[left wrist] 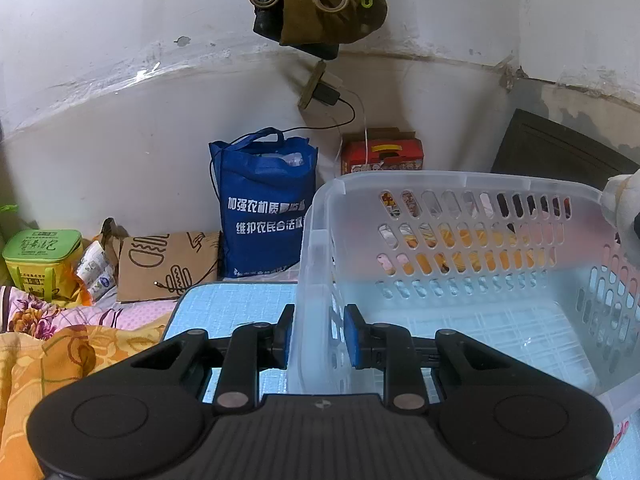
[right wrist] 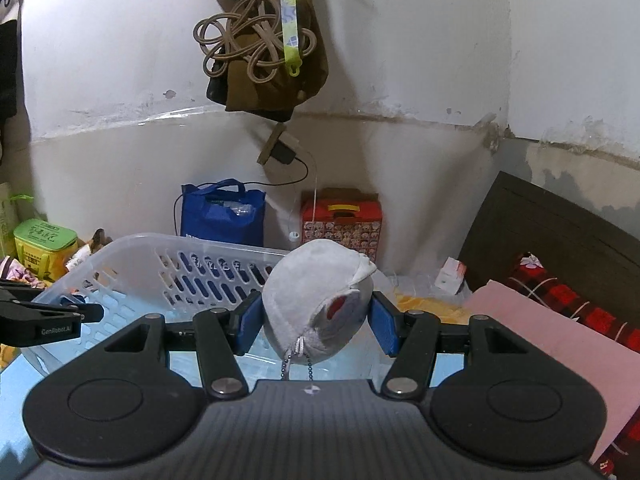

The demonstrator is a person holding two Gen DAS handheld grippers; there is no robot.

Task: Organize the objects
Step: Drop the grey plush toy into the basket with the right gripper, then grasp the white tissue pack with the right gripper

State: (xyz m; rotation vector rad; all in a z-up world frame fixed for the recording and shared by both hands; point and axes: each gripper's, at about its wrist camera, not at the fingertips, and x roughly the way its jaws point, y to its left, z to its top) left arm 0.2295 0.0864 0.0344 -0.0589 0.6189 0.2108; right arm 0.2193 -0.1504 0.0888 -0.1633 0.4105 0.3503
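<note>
A translucent white slotted plastic basket (left wrist: 472, 200) stands on a light blue mat (left wrist: 224, 308). My left gripper (left wrist: 316, 336) is shut on the basket's left wall, one blue pad outside and one inside. My right gripper (right wrist: 316, 320) is shut on a grey plush toy (right wrist: 316, 292) with a red patch and a ball chain, held at the basket's right rim (right wrist: 192, 246). The toy's edge shows at the far right of the left wrist view (left wrist: 622, 200). The left gripper shows at the left of the right wrist view (right wrist: 80, 312).
Against the wall stand a blue tote bag (left wrist: 266, 204), a red box (left wrist: 382, 156), a brown paper bag (left wrist: 168, 264) and a green box (left wrist: 42, 256). A bundle of cords and bags (right wrist: 260, 52) hangs above. A dark headboard (right wrist: 560, 232) and pink sheet (right wrist: 528, 344) lie right.
</note>
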